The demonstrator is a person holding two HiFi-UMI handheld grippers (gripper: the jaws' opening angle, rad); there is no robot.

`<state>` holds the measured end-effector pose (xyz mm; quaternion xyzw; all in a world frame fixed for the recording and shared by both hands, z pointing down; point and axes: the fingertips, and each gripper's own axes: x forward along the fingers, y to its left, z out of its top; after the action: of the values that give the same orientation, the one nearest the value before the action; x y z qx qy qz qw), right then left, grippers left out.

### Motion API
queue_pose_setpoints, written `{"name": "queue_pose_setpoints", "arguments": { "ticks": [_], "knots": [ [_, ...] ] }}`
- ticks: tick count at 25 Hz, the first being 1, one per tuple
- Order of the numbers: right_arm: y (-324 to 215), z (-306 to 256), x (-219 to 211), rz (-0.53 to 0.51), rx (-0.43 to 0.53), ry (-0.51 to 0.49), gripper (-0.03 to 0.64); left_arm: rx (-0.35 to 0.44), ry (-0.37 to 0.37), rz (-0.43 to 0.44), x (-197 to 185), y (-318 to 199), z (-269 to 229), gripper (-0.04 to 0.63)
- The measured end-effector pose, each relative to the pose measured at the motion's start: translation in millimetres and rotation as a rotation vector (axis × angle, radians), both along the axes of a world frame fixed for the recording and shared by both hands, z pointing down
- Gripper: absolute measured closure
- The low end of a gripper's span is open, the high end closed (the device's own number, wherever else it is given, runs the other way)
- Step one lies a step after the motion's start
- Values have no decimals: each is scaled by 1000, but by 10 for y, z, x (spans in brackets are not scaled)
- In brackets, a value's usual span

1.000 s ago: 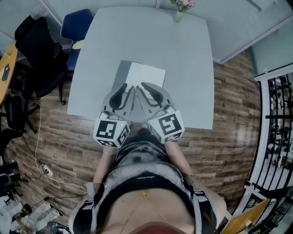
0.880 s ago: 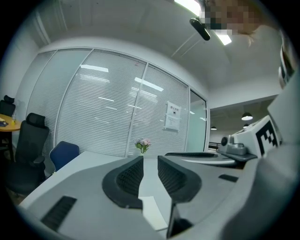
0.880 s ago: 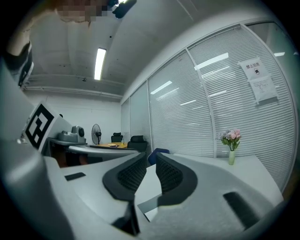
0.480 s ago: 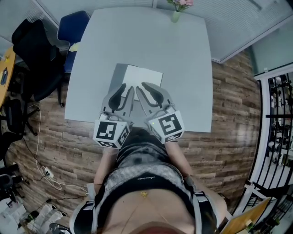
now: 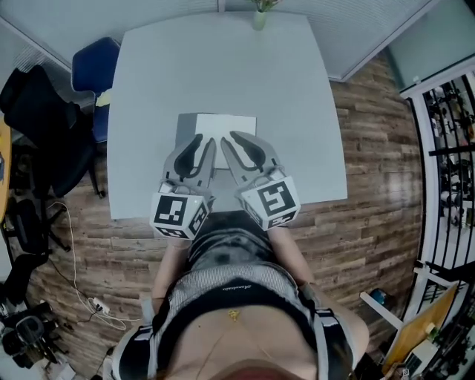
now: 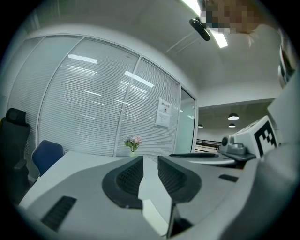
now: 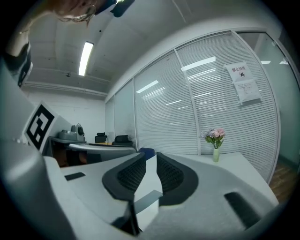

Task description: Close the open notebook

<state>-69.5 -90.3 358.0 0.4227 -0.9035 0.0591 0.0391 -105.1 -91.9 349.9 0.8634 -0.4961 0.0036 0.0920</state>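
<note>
The open notebook (image 5: pixel 228 125) lies on the grey table (image 5: pixel 223 67), with a white page on the right and a grey leaf (image 5: pixel 185 125) on the left. Both grippers hover side by side over its near edge. My left gripper (image 5: pixel 202 141) is above the grey leaf and my right gripper (image 5: pixel 236 138) above the white page. In the left gripper view the jaws of the left gripper (image 6: pixel 150 160) stand a narrow gap apart with nothing between them. The right gripper (image 7: pixel 151 158) looks the same. A strip of the notebook (image 7: pixel 149 208) shows below the right jaws.
A small vase of pink flowers (image 5: pixel 259 15) stands at the table's far edge, also the vase (image 7: pixel 215 140) in the right gripper view. A blue chair (image 5: pixel 93 70) and a black chair (image 5: pixel 37 126) stand left of the table. Glass walls with blinds lie beyond.
The head view has swung, so the table and notebook now sit squarer and lower in the picture. Both grippers have moved together over the notebook's near edge. Their jaws look unchanged.
</note>
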Motion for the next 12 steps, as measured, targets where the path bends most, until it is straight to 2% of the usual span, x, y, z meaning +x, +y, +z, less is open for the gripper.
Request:
{"name": "queue_pose_setpoints", "arguments": {
  "ticks": [12],
  "knots": [
    [-201,11,-330,93,-14,7,546,-15,10,111,-313,-260,7,526]
  ]
}}
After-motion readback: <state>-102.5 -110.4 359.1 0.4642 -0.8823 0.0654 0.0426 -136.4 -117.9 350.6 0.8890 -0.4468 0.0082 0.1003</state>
